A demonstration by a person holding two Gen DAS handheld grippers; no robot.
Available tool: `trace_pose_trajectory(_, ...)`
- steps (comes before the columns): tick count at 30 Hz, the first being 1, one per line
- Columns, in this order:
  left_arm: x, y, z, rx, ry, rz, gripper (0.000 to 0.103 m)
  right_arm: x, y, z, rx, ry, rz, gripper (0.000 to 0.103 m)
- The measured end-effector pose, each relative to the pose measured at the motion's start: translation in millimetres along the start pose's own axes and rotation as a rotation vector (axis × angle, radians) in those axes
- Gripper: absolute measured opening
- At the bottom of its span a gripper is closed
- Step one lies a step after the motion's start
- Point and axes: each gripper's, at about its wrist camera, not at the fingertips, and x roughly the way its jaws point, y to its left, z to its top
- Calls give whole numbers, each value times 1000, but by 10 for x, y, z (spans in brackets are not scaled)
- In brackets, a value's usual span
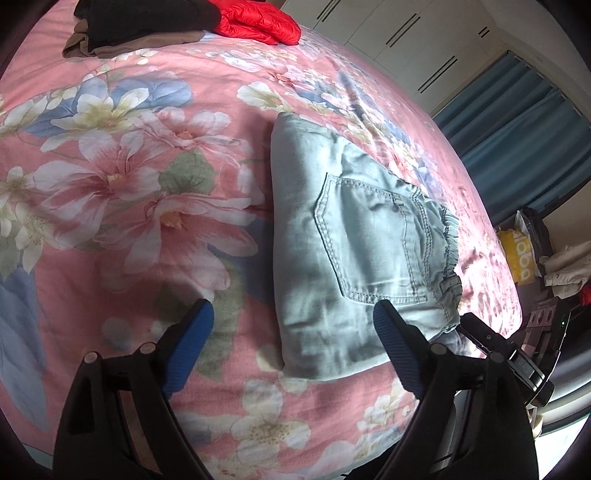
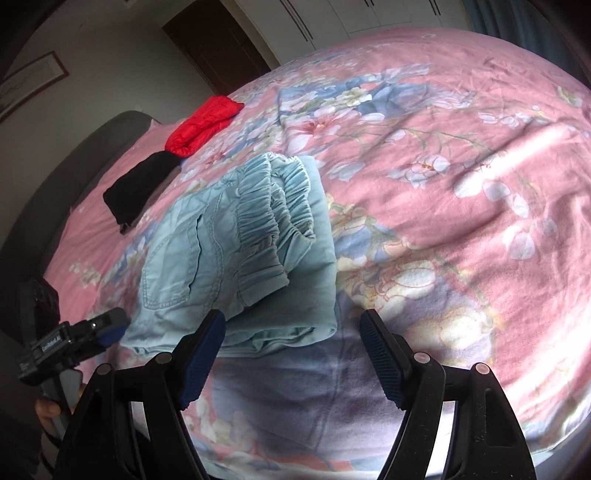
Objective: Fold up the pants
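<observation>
Your left claw (image 1: 293, 325) is wide apart and holds nothing. Its two blue fingers (image 1: 192, 343) hang just above the bed (image 1: 110, 192), at the near end of the pants (image 1: 332, 240). One finger is over the flowery pink cover, and the other is right at the near corner of the pants. You cannot tell if that finger touches the cloth.

Your right claw (image 2: 291, 332) is wide apart too, with nothing in it. Its left finger (image 2: 203, 354) sits right at the near edge of the pants (image 2: 236, 266), and the other finger is over the bare cover. In that view you can also see your left claw (image 2: 107, 328) poking in at the left side, close to the pants.

The pants are pale blue and lie folded in a thick stack on the bed (image 2: 461, 206), near the side where you stand. A back pocket (image 1: 369, 243) faces up. The stretchy, wrinkly waistband (image 2: 273, 214) lies on top, folded over the layers below.

At the far end of the bed lie a red puffy jacket (image 1: 258, 20) and some dark folded clothes (image 1: 144, 26). They touch each other and are well apart from the pants.

Past the bed edge there is a blue curtain (image 1: 517, 125) and a yellow bag (image 1: 517, 254).
</observation>
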Motion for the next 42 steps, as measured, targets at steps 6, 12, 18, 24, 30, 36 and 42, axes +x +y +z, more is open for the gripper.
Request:
trace_pose_trajectory(6, 56, 39, 109, -26, -11, -23, 101, 46, -37, 59, -1, 4, 2, 75)
trace_pose_trajectory(12, 185, 115, 217, -41, 21, -111, 102, 126, -82, 147, 2, 17, 13, 75)
trace_pose_trajectory(18, 220, 135, 266, -13, 36, -164, 102, 174, -127, 202, 20, 35, 48, 76)
trace_pose_trajectory(24, 282, 48, 316, 51, 57, -151, 102, 203, -209, 266, 70, 66, 117, 76)
trace_pose_trajectory(30, 406, 10, 400, 46, 79, -207, 102, 284, -219, 329, 86, 95, 124, 76)
trace_pose_trajectory(36, 532, -97, 459, 69, 99, -238, 102, 418, -259, 437, 102, 140, 168, 76)
trace_pose_trajectory(42, 652, -221, 496, 91, 114, -236, 102, 567, -175, 505, 70, 133, 213, 76)
